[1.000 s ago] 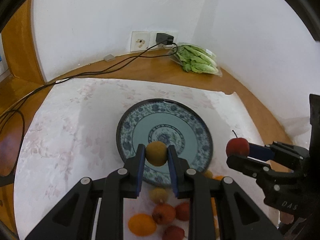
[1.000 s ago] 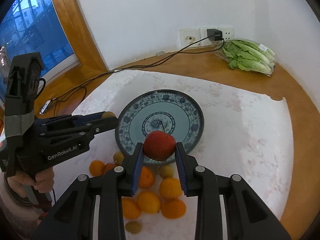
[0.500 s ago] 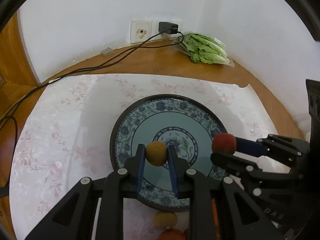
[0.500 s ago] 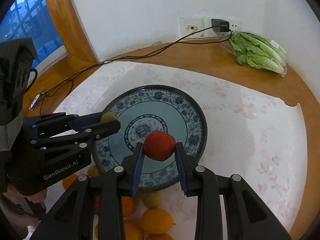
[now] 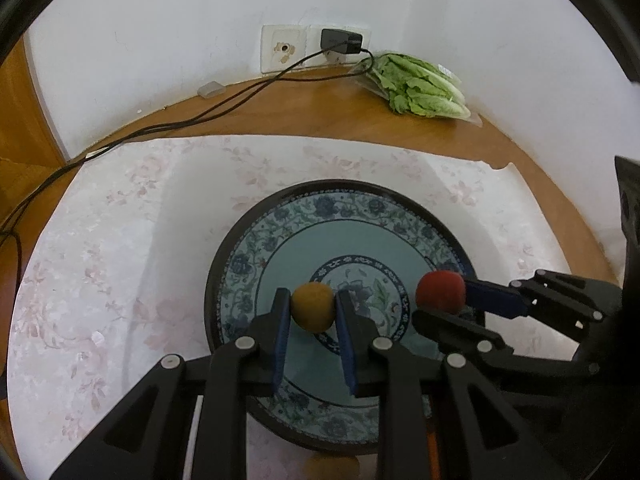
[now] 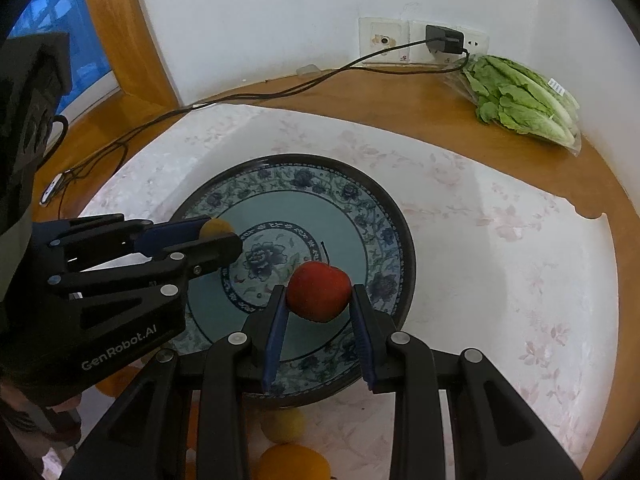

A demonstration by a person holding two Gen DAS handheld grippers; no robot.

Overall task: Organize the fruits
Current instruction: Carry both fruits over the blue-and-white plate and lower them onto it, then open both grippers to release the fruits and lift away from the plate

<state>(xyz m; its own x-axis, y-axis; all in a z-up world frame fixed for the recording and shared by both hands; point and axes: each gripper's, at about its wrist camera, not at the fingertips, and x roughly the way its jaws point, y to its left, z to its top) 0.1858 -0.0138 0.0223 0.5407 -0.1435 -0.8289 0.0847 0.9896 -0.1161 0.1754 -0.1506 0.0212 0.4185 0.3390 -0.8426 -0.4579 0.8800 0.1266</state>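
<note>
1. The left tool point(image 5: 312, 314) is clamped on a small yellow-brown fruit point(image 5: 312, 306), held above the blue patterned plate point(image 5: 340, 216), left of its centre.
2. The right tool point(image 6: 319, 304) grips a red apple point(image 6: 318, 297) over the plate's right half.
3. More orange and yellow fruits point(image 6: 292, 466) lie on the floral cloth point(image 6: 500, 264) just beside the plate's near rim.
4. Bagged lettuce point(image 6: 524, 100) rests on the wooden tabletop point(image 6: 400, 108) by the wall socket point(image 6: 384, 42).
</note>
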